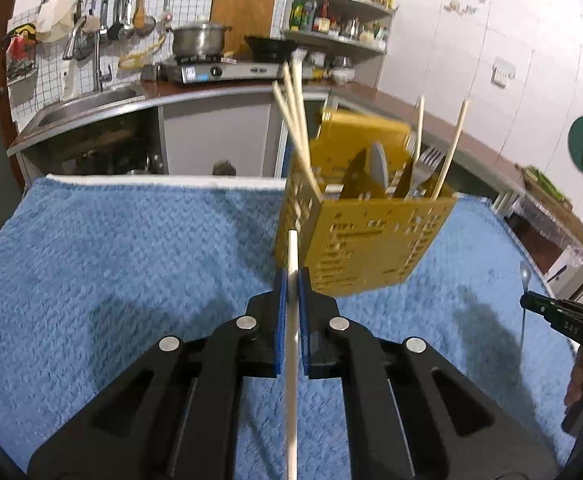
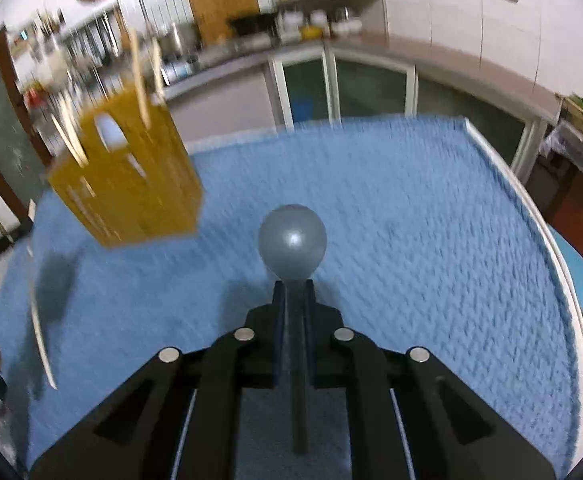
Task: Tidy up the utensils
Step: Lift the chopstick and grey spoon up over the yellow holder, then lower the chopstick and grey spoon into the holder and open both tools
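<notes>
A yellow perforated utensil holder point(image 1: 363, 236) stands on a blue towel point(image 1: 131, 264), holding several chopsticks, a fork point(image 1: 425, 168) and a grey spoon point(image 1: 379, 170). My left gripper point(image 1: 291, 276) is shut on a wooden chopstick point(image 1: 292, 360), its tip just in front of the holder's near left corner. My right gripper point(image 2: 294, 286) is shut on the handle of a grey spoon point(image 2: 292, 240), held above the towel to the right of the holder point(image 2: 131, 184). The right gripper also shows at the far right of the left wrist view point(image 1: 531, 302). The right wrist view is motion-blurred.
The towel point(image 2: 411, 240) covers a table with a white edge point(image 2: 531, 208). Behind are a kitchen counter with a sink point(image 1: 87, 104), a gas stove with a pot point(image 1: 199, 38), hanging tools and a spice shelf point(image 1: 335, 20).
</notes>
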Motion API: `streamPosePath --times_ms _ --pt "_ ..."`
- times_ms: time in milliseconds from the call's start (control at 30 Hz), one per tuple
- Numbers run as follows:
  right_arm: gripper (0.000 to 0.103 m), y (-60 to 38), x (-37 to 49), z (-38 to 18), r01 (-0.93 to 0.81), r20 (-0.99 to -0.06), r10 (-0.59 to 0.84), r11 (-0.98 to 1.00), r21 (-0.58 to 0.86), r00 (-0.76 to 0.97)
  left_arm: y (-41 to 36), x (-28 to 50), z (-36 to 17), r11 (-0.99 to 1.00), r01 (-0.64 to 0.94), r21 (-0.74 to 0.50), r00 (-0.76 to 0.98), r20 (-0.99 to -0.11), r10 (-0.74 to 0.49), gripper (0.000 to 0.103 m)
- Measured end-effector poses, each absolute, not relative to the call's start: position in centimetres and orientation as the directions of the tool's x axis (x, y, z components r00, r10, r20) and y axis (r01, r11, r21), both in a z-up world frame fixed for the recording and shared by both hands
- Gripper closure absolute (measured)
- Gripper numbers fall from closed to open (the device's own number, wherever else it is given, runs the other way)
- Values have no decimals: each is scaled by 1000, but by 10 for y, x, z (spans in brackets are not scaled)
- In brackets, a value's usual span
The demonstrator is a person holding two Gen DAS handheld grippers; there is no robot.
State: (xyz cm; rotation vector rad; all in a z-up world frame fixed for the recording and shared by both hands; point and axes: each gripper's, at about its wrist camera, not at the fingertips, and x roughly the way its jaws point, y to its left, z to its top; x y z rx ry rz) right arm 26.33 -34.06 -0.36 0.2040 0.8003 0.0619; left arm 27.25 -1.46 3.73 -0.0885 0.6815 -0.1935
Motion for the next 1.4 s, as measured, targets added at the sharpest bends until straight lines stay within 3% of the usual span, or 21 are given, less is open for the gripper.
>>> streamPosePath --times_ms 367,667,1033,1400 --pt "95 -291 258 79 -85 -392 177 967 239 903 -19 267 103 966 180 -184 877 -414 -242 98" --pt "95 -259 285 136 -147 -263 202 965 217 943 -36 271 173 966 213 -144 928 -279 -246 98" --pt "95 -239 317 141 -186 -217 228 963 196 949 -43 280 206 979 191 -64 958 -206 -200 98" --pt "95 -224 345 97 -195 -307 229 971 137 924 -49 315 153 978 204 -40 932 -298 -206 98"
